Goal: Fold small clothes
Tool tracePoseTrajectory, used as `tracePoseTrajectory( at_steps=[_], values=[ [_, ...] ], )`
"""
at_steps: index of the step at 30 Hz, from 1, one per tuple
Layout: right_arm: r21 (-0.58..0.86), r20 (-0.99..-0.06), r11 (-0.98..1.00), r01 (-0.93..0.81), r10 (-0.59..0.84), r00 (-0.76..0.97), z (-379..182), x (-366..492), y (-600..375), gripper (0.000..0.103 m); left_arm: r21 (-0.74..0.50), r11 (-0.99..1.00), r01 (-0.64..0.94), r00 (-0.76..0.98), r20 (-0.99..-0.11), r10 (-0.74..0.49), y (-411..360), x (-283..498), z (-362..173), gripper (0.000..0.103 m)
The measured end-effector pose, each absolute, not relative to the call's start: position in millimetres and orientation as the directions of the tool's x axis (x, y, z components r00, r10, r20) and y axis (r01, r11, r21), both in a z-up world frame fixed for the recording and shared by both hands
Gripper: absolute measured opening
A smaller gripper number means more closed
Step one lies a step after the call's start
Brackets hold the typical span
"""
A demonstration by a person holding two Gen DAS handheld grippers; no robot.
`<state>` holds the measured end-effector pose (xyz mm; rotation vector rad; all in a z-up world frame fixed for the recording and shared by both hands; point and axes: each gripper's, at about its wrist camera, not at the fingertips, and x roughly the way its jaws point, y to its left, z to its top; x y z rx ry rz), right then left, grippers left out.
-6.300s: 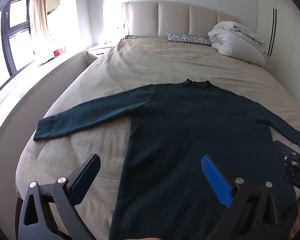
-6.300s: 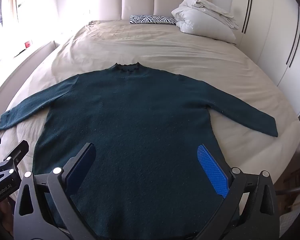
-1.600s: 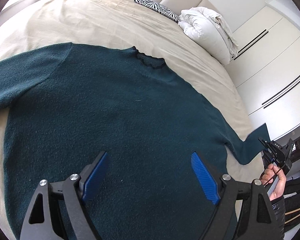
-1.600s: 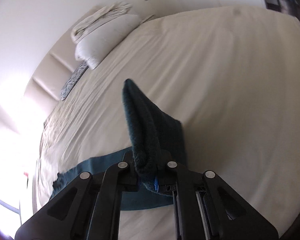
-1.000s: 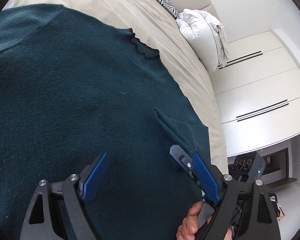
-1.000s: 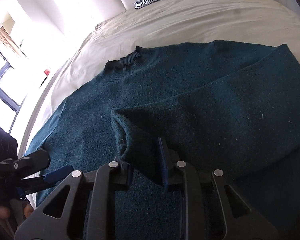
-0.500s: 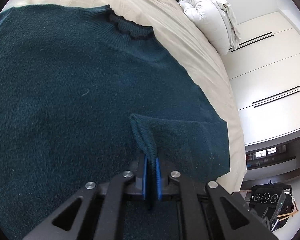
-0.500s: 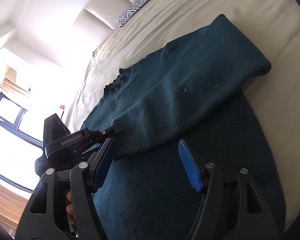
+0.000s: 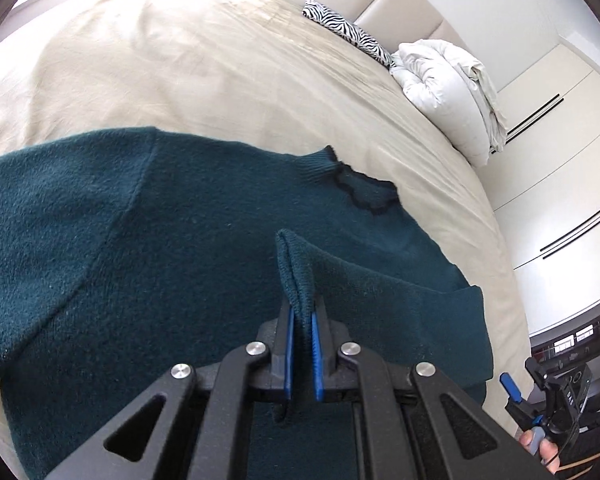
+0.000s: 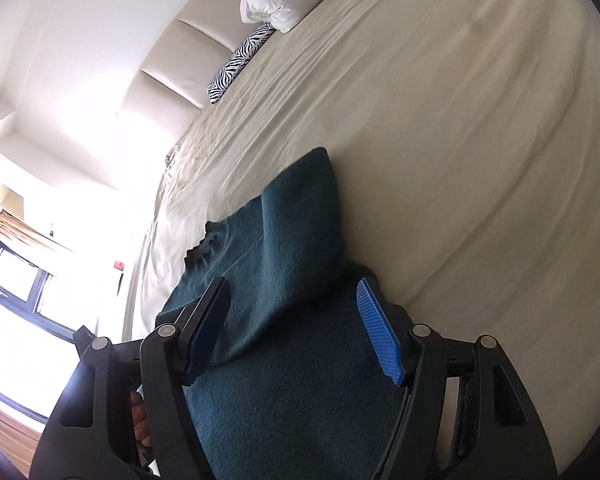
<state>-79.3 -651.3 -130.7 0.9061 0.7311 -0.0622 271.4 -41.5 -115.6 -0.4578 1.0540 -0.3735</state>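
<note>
A dark teal sweater lies flat on the beige bed, collar toward the headboard. Its right sleeve is folded across the chest. My left gripper is shut on the cuff of that sleeve and holds it over the body. My right gripper is open and empty, low over the sweater's right side, with the folded sleeve just ahead of it. It also shows at the lower right of the left wrist view.
A folded white duvet and a zebra-print pillow lie by the headboard. White wardrobe doors stand right of the bed. A window is on the left side.
My left gripper holds the cuff and has carried it further left across the chest. My right gripper has stayed open and drawn back toward the sweater's right edge.
</note>
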Motion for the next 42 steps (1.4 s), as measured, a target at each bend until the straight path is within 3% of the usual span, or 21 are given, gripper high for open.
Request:
tracePoseTrajectory(
  at_steps=[7,9,13,22,23,26,28,35,42],
  values=[
    [0.648,-0.653,0.653,0.392,0.213,0.726,-134,-21,-687,0.063,-0.528,0.843,0.099,0.461,-0.727,-0.509,-42,269,-126,0.008],
    [0.632,-0.678,0.660,0.406,0.218,0.702,-142,5,-687,0.050,-0.536,0.836,0.117,0.479,-0.707,-0.520,-40,269,-123,0.008],
    [0.590,-0.718,0.700,0.403,0.226,0.658,-154,48,-680,0.037,-0.527,0.841,0.125,0.501,-0.698,-0.512,-33,261,-124,0.008],
    [0.604,-0.728,0.675,0.425,0.249,0.639,-177,94,-678,0.034,-0.515,0.846,0.137,0.518,-0.691,-0.504,-28,255,-132,0.008],
    [0.605,-0.727,0.676,0.420,0.253,0.639,-178,99,-676,0.028,-0.512,0.848,0.138,0.522,-0.690,-0.501,-27,254,-132,0.009],
    [0.595,-0.731,0.694,0.405,0.259,0.631,-177,103,-673,0.022,-0.521,0.845,0.117,0.531,-0.687,-0.497,-25,251,-134,0.009],
    [0.545,-0.757,0.735,0.404,0.223,0.614,-175,105,-668,0.009,-0.521,0.846,0.111,0.539,-0.684,-0.492,-25,248,-134,0.009],
    [0.478,-0.777,0.780,0.404,0.161,0.609,-181,114,-661,0.006,-0.511,0.853,0.107,0.557,-0.680,-0.477,-21,238,-137,0.009],
    [0.524,-0.760,0.752,0.400,0.201,0.619,-191,115,-665,0.006,-0.518,0.847,0.116,0.549,-0.677,-0.490,-19,235,-138,0.009]
  ],
)
